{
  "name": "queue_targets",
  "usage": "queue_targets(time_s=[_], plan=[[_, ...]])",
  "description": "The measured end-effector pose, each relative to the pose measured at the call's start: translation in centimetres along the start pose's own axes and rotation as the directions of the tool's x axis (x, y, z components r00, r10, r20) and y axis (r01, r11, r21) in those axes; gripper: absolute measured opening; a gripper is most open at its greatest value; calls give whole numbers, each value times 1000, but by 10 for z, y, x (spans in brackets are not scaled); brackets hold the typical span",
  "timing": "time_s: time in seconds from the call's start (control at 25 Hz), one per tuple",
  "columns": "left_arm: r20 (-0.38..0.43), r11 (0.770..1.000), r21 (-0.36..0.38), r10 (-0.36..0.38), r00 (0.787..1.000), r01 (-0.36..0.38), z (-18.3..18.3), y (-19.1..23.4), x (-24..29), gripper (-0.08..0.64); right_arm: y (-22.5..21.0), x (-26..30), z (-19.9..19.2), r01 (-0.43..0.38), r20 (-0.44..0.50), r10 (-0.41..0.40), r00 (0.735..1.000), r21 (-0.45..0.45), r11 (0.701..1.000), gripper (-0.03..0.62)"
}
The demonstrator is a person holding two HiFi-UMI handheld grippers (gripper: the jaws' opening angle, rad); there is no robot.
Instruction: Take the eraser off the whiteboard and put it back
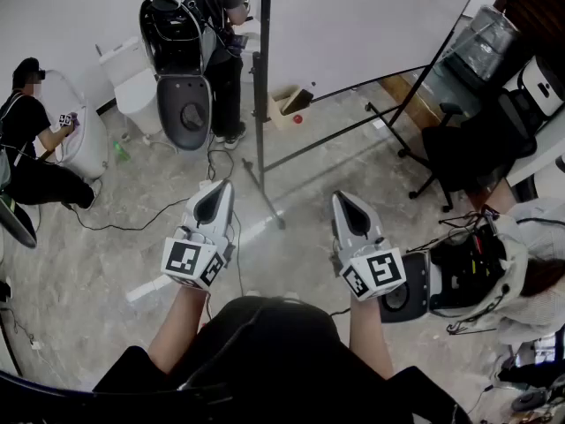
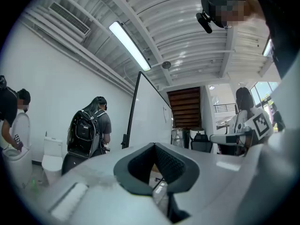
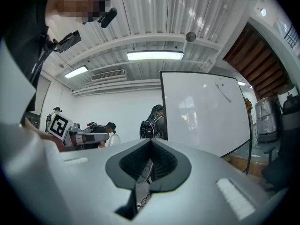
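**Both claws closed and empty, well apart from the whiteboard**

The grey two-jaw left claw [image 1: 213, 203] and the grey two-jaw right claw [image 1: 352, 215] are held level, side by side, above the pale stone floor [image 1: 291, 193]. Each has its jaws pressed together with nothing between them. The large white whiteboard [image 1: 353, 25] on its black metal stand [image 1: 259, 104] is ahead, well apart from both claws. I cannot make out the eraser on the board in any view.

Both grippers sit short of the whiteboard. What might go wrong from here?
The left gripper and right gripper are both shut; reaching in like that would likely knock the eraser, which I cannot make out on the whiteboard, rather than grip it. The stand's legs and a black cable cross the floor ahead: possible trip or snag.
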State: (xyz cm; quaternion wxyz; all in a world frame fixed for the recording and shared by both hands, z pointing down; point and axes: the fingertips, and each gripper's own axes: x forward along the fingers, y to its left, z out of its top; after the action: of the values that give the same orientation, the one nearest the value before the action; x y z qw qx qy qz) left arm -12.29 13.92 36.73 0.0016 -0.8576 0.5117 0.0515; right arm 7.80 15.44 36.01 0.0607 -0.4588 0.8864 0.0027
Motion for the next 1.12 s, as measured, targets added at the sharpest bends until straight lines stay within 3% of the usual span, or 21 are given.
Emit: queue_targets(time_s=[1.12], plan=[[-17, 1000, -8, 0, 1000, 0, -9, -18, 13, 3, -17, -8, -9, -56, -15, 57, 998, 60, 997, 9]])
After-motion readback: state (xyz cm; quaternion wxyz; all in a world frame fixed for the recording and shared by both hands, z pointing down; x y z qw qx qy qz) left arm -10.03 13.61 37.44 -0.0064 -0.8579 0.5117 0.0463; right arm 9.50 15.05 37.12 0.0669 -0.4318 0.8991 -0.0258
